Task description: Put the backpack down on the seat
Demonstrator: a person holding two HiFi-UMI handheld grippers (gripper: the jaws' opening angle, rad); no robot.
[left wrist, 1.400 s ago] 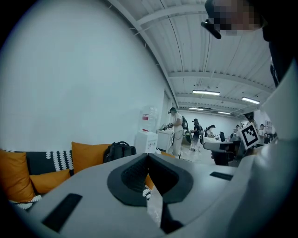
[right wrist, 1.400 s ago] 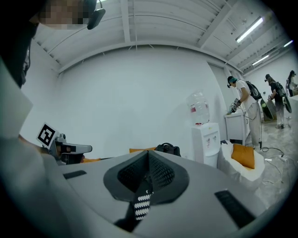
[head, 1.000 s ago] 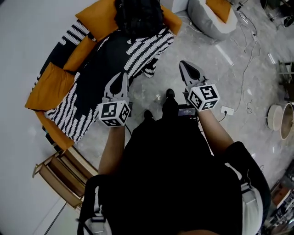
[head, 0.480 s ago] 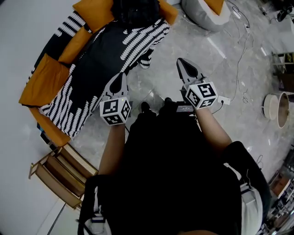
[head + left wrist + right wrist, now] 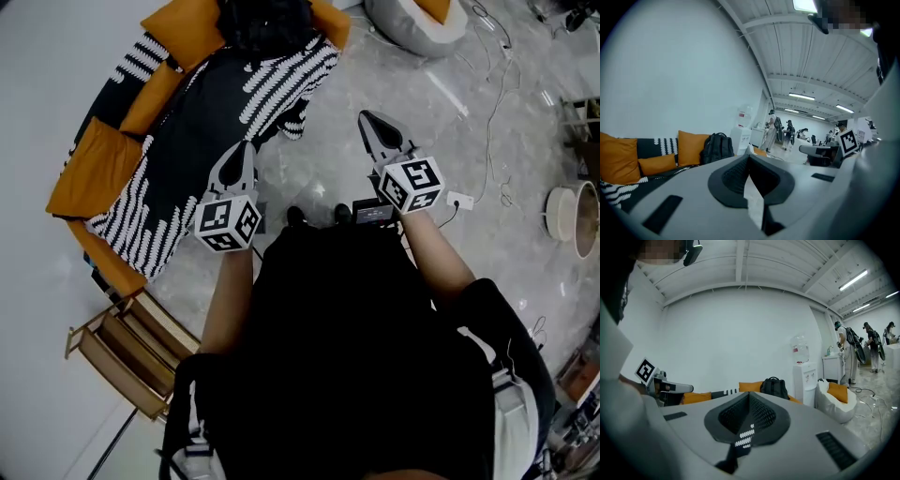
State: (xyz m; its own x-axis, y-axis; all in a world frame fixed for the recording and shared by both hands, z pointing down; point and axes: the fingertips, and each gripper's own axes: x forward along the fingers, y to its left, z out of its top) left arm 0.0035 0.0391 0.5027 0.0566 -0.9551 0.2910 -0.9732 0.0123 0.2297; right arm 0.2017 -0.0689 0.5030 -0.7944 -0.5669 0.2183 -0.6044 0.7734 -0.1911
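Black fabric backpack (image 5: 264, 23) upright at far end of black-and-white patterned sofa (image 5: 187, 141), beside orange cushion (image 5: 187, 26). Left gripper (image 5: 247, 147), right gripper (image 5: 367, 120): jaws pressed together, empty, well apart from backpack.

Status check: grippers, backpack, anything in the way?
Left gripper shut, empty. Right gripper shut, empty. Backpack sits on sofa, far end. Nothing in between.

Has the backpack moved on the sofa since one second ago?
No. The backpack still sits at the far end of the sofa, touching the same orange cushion; only the framing shifted.
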